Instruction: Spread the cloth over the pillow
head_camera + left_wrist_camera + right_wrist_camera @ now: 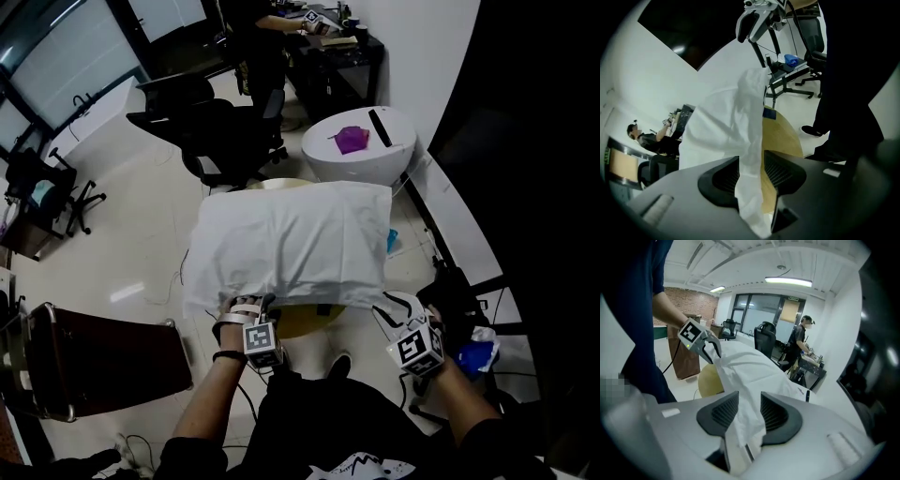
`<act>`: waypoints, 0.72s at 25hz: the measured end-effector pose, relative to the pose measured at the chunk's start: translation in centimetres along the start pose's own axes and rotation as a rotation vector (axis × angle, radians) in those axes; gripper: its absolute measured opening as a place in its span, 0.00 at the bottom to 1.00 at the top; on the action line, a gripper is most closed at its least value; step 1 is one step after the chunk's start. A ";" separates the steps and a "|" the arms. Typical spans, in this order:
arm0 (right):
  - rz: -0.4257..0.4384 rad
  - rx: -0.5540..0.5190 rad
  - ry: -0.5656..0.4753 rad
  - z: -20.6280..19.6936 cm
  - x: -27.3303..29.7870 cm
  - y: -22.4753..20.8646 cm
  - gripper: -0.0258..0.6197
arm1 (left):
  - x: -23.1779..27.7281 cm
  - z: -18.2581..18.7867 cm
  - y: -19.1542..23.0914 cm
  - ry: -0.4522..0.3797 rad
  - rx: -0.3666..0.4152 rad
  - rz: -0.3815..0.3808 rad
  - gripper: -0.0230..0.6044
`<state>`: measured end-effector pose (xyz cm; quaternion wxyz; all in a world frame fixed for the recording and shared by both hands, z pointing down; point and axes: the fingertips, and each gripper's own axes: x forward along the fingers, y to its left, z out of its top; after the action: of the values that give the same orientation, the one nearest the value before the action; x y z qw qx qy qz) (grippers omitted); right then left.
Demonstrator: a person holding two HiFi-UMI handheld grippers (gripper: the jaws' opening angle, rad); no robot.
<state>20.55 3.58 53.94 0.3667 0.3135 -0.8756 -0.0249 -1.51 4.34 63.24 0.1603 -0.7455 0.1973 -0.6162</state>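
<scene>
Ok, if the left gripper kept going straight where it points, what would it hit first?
The white cloth: a fold hangs between the left gripper's open jaws. Past it, probably the wooden tabletop; depth is unclear.

light: bright ceiling strip point(787, 281) | head view: dim | gripper views: fisheye-warped, rims dark, perhaps soft

no legible txt, brands or nums; square markers point(263, 339) on cubes point(417, 349) = b/w patterns only.
</scene>
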 end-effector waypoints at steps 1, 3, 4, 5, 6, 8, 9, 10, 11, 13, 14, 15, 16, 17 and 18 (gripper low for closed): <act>-0.002 0.004 -0.014 1.3 0.5 0.4 0.28 | -0.4 -1.3 0.5 0.016 0.003 0.051 0.30; 0.005 0.003 -0.029 3.5 2.0 1.5 0.28 | -1.3 -3.9 1.2 0.043 -0.013 0.118 0.35; 0.013 0.000 -0.031 4.4 2.9 2.2 0.28 | -1.8 -5.1 1.6 0.050 -0.036 0.137 0.37; 0.021 -0.007 -0.030 5.2 3.8 3.0 0.28 | -2.1 -6.3 1.9 0.059 -0.055 0.160 0.39; 0.028 -0.015 -0.029 6.0 4.6 3.7 0.28 | -2.3 -7.7 2.2 0.070 -0.070 0.186 0.41; 0.039 -0.024 -0.024 7.4 6.2 5.0 0.28 | -2.5 -10.4 2.6 0.092 -0.088 0.230 0.42; 0.042 -0.025 -0.020 7.9 7.0 5.6 0.28 | -2.6 -11.5 2.6 0.101 -0.095 0.240 0.42; 0.044 -0.025 -0.013 8.3 7.8 6.2 0.28 | -2.7 -12.5 2.6 0.107 -0.102 0.242 0.42; 0.044 -0.025 -0.003 8.6 8.5 6.7 0.28 | -2.7 -13.3 2.6 0.109 -0.107 0.236 0.42; 0.041 -0.024 0.024 8.7 10.1 7.5 0.28 | -2.2 -14.5 2.2 0.104 -0.114 0.217 0.42; 0.039 -0.022 0.041 8.5 10.8 7.8 0.28 | -1.8 -14.8 2.0 0.097 -0.115 0.204 0.42; 0.039 -0.018 0.061 8.2 11.7 8.1 0.28 | -1.4 -15.2 1.8 0.089 -0.114 0.195 0.42; 0.041 -0.012 0.081 7.7 12.5 8.4 0.28 | -0.8 -15.6 1.7 0.083 -0.112 0.193 0.41; 0.044 -0.003 0.101 7.4 13.3 8.6 0.28 | -0.3 -16.0 1.7 0.079 -0.108 0.198 0.36; 0.048 0.007 0.120 7.1 13.9 8.8 0.28 | 0.1 -16.3 1.7 0.076 -0.108 0.200 0.29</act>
<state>3.77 1.40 59.86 0.4179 0.2945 -0.8594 0.0058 -17.71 2.91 65.56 0.1732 -0.7058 0.3094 -0.6133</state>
